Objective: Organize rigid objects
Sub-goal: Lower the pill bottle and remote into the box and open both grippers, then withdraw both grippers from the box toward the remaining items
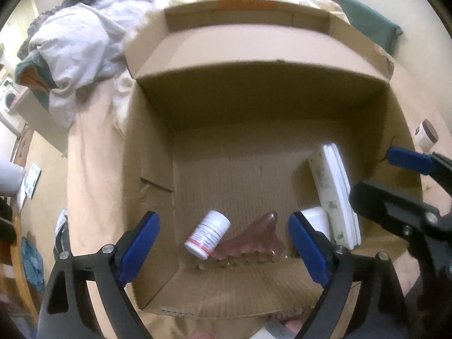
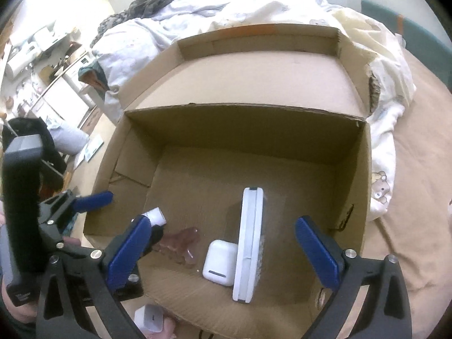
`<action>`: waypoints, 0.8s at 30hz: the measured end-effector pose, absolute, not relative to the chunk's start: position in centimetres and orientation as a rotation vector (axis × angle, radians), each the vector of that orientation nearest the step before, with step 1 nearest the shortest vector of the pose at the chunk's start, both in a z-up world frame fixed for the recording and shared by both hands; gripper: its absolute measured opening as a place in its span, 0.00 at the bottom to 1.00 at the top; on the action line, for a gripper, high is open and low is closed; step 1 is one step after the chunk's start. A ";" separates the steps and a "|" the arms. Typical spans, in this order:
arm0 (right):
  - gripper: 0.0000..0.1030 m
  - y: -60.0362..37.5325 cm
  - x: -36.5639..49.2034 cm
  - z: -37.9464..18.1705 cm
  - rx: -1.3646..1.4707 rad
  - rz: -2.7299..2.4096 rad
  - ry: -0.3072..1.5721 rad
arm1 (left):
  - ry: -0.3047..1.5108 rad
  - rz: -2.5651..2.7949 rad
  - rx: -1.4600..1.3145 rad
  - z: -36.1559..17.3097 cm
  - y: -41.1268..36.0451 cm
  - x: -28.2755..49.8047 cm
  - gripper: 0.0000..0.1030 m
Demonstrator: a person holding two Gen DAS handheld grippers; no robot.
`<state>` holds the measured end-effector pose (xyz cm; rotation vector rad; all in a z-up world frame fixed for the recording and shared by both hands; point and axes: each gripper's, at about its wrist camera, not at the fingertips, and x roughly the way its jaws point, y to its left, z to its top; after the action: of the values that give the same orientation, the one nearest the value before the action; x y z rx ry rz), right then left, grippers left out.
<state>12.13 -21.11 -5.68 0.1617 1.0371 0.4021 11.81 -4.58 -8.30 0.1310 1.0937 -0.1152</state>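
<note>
An open cardboard box (image 1: 254, 96) (image 2: 245, 124) sits on a bed. On its floor lie a white pill bottle (image 1: 207, 234) (image 2: 156, 217), a pink comb-shaped massage tool (image 1: 251, 240) (image 2: 180, 243), a white earbud case (image 2: 219, 262) (image 1: 316, 220) and a long white remote (image 1: 334, 192) (image 2: 250, 243). My left gripper (image 1: 223, 243) is open and empty above the box's near left part. My right gripper (image 2: 223, 251) is open and empty above the near right part; it also shows in the left wrist view (image 1: 395, 175).
A jar with a dark lid (image 1: 426, 137) lies on the tan sheet right of the box. A small white charger (image 2: 149, 320) lies before the box's near wall. Rumpled white bedding (image 2: 254, 8) is piled behind the box. Shelves and floor clutter are at left.
</note>
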 end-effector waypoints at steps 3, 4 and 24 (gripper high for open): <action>1.00 -21.7 12.0 -5.6 0.225 0.407 1.023 | 1.091 -0.106 0.123 -7.7 -4.2 11.5 0.90; 1.00 -21.9 12.0 -5.5 0.231 0.400 1.020 | 1.090 -0.104 0.117 -7.5 -4.1 11.3 0.90; 1.00 -24.8 8.5 -1.9 0.260 0.289 0.877 | 1.010 -0.076 0.062 -1.8 -0.5 6.7 0.99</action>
<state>8.49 -24.78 -1.90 0.2605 0.8775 0.2889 6.65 -0.53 -1.79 0.0621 1.0104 -0.0762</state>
